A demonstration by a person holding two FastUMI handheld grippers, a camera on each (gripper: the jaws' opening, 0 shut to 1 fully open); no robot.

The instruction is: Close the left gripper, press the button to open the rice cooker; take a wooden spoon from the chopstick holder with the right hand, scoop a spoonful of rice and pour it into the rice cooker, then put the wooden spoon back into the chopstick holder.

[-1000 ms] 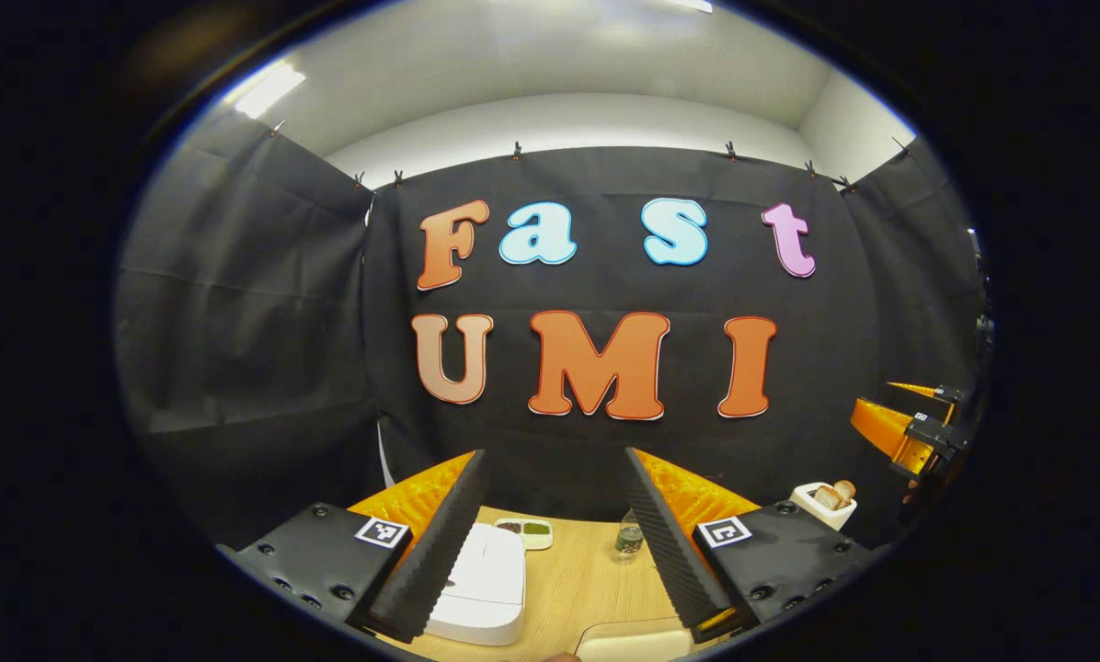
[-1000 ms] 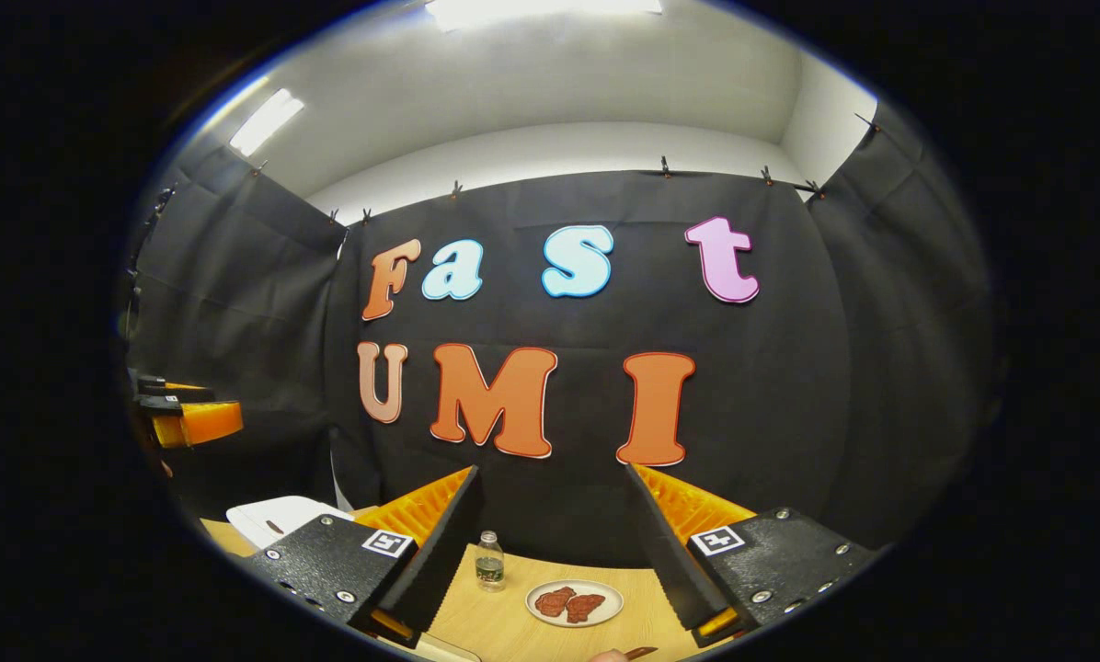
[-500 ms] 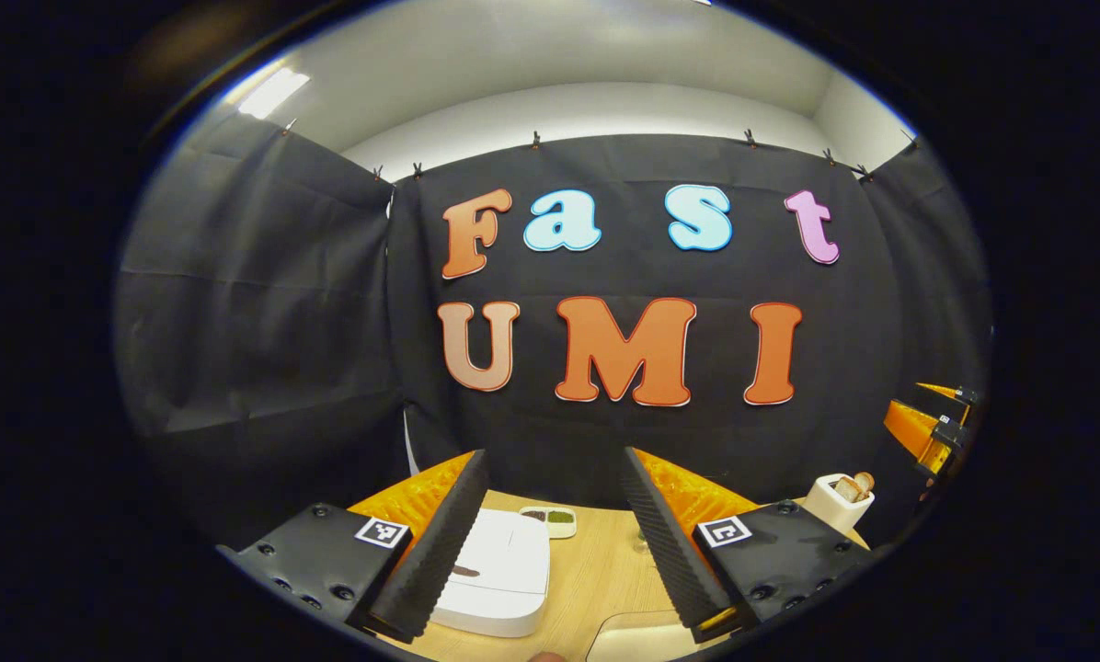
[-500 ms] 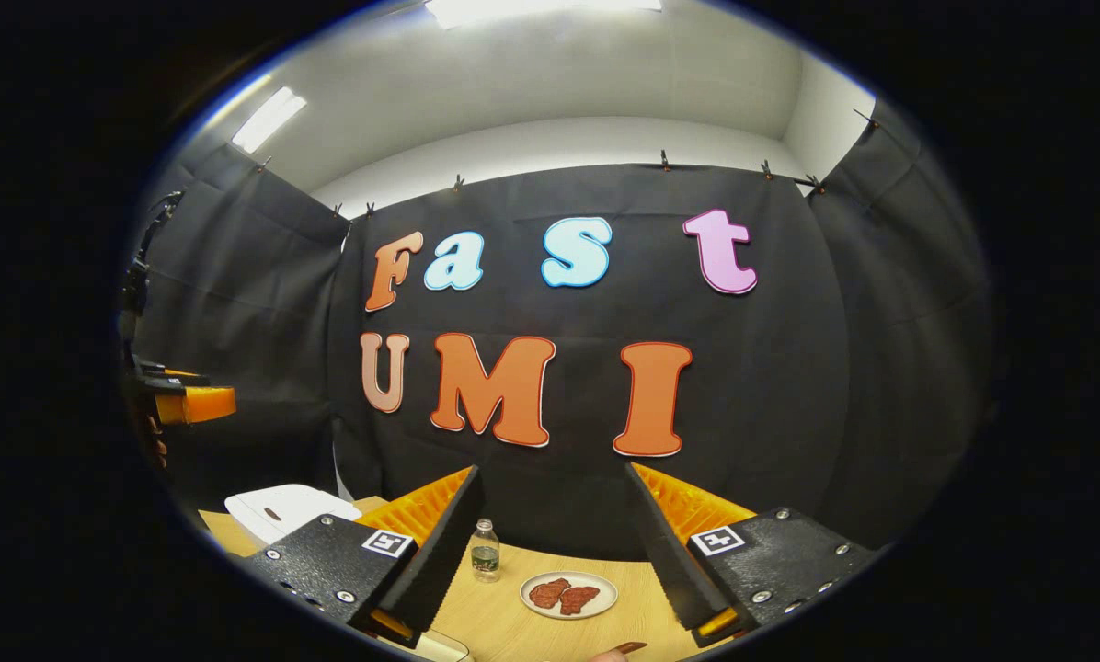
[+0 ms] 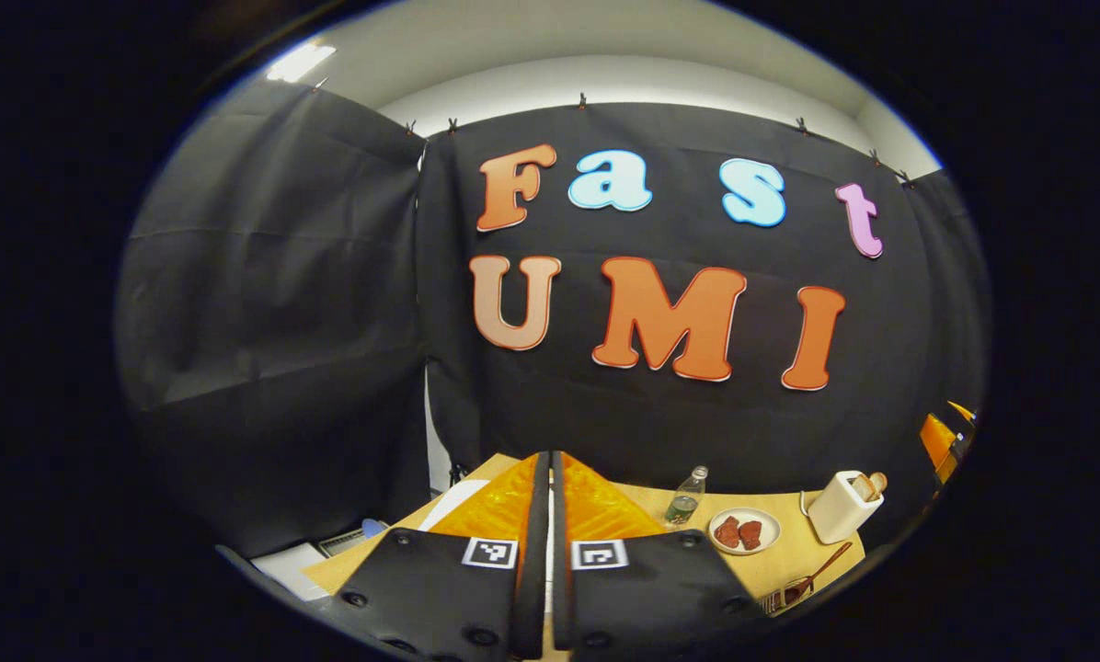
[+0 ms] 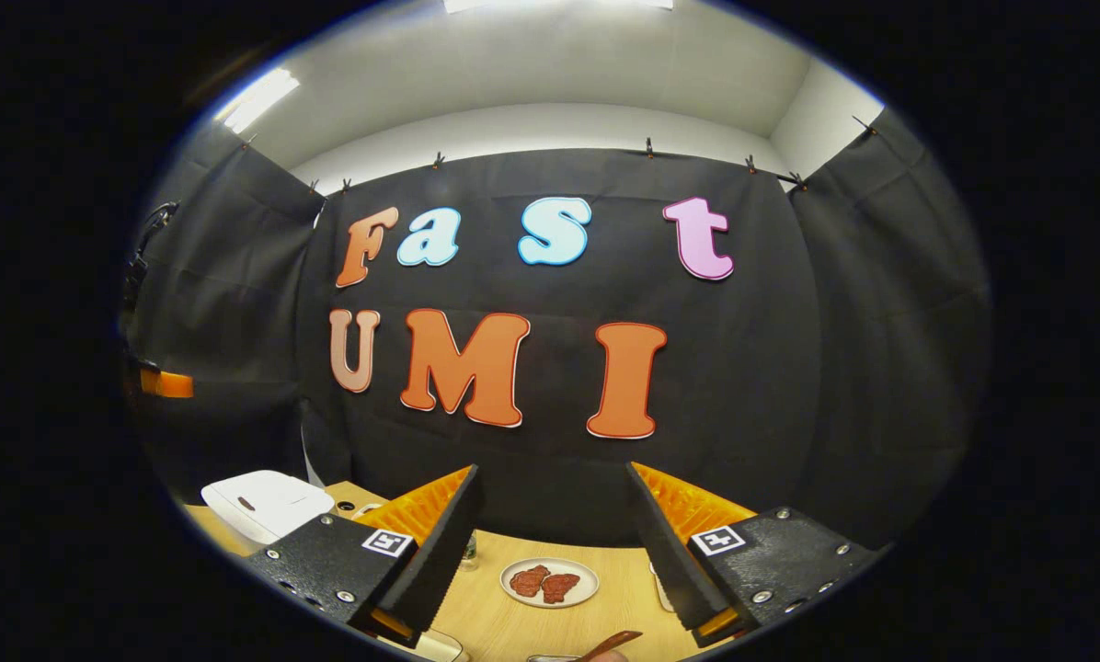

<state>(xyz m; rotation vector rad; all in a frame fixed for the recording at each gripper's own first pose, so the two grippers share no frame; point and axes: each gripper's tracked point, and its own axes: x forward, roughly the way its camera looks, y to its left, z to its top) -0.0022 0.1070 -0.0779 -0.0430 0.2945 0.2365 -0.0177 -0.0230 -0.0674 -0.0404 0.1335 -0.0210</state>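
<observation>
two grippers are in play, each held over a wooden table (image 5: 789,565). in the left gripper view, the left gripper (image 5: 546,501) has its fingers pressed together with nothing between them, pointing toward the black cloth wall. a sliver of white shows just to the left of its fingers; whether that is the rice cooker cannot be told from this view. ahead and to the right of this gripper stand a small clear bottle (image 5: 686,497), a plate of reddish food (image 5: 743,531), and a cream chopstick holder (image 5: 842,506) with pieces sticking up out of it. nearer, at the right, a wooden spoon (image 5: 821,564) lies across a wire rack (image 5: 780,598).

in the right gripper view, the right gripper (image 6: 550,515) has its fingers spread wide apart, holding nothing. between and beyond them sits the plate of reddish food (image 6: 549,582). a brown wooden spoon handle (image 6: 611,642) shows just below the gap between the fingers. far to the left of this gripper, the white rice cooker (image 6: 267,503) rests on the table with its lid down.
</observation>
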